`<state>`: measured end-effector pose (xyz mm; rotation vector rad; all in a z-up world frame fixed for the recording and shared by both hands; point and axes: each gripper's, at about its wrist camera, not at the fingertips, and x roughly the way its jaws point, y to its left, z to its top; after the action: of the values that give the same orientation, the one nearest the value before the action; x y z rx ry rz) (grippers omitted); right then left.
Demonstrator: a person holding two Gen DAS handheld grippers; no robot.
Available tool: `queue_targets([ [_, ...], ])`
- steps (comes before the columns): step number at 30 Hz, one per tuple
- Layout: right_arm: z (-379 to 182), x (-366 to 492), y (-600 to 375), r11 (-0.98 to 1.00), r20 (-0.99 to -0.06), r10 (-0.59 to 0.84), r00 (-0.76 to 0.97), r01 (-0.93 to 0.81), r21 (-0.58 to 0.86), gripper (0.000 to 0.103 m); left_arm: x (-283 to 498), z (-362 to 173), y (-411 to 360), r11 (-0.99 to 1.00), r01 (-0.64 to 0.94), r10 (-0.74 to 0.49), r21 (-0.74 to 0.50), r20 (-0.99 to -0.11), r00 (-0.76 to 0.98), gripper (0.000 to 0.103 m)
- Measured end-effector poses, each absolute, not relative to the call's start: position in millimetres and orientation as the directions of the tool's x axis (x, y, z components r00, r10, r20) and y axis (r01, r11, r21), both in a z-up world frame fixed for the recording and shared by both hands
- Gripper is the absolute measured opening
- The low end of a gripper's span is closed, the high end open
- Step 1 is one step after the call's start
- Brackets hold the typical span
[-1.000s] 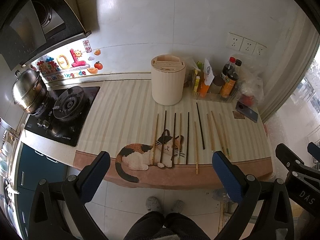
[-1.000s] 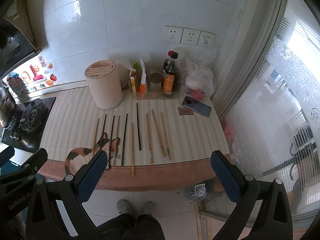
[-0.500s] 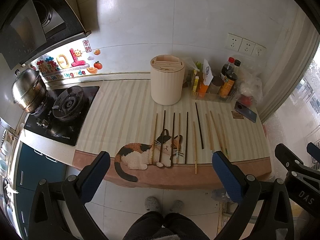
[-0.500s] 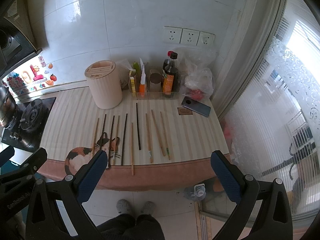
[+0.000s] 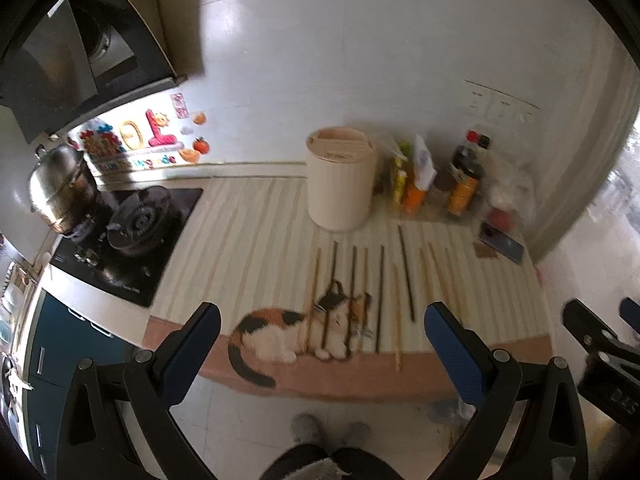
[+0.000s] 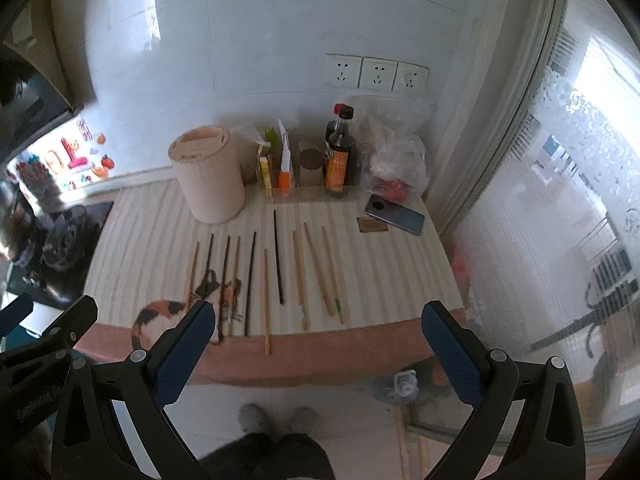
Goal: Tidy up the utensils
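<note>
At the far left of your working area, a steel pot (image 5: 60, 188) sits on the gas hob (image 5: 136, 220). Right of the hob, a striped mat (image 5: 240, 248) with a cat print (image 5: 288, 330) covers the counter.

Your left gripper (image 5: 320, 344) is held above the floor in front of the counter edge, jaws spread wide and nothing between the blue pads (image 5: 188, 352).

A beige cylindrical utensil holder (image 6: 208, 176) stands upright at the back of the mat, its top showing slots. In front of the holder, the chopsticks (image 6: 278, 256) lie flat in a row, roughly parallel, running from the holder side toward the counter edge. The row mixes dark sticks and light wooden sticks. The leftmost sticks cross the cat print; one light stick (image 6: 266, 300) reaches past the mat's striped part onto its pink border.

Right of the holder, condiment packets and a dark sauce bottle (image 6: 340, 152) stand against the wall. A phone (image 6: 394, 218) lies flat near the right corner.

Your right gripper (image 6: 316, 344) is likewise short of the counter, jaws wide apart and empty.
</note>
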<state>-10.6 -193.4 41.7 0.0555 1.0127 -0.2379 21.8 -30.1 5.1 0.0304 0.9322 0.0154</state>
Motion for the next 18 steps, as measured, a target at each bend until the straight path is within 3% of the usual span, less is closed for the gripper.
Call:
queue_targets([
  [11,-39,37,-216,0.982,-0.868,-0.115,0.482,0.188,-0.026,0.103,88,-87,-11,0.985,-0.097,0.172,0.142,-0.84,0.515,0.103],
  [18,-122,88,-216,0.989,-0.927,-0.081,0.365,0.148,-0.028,0.082,144,-166,17,0.986,-0.085,0.163,0.141,-0.918,0.362,0.103],
])
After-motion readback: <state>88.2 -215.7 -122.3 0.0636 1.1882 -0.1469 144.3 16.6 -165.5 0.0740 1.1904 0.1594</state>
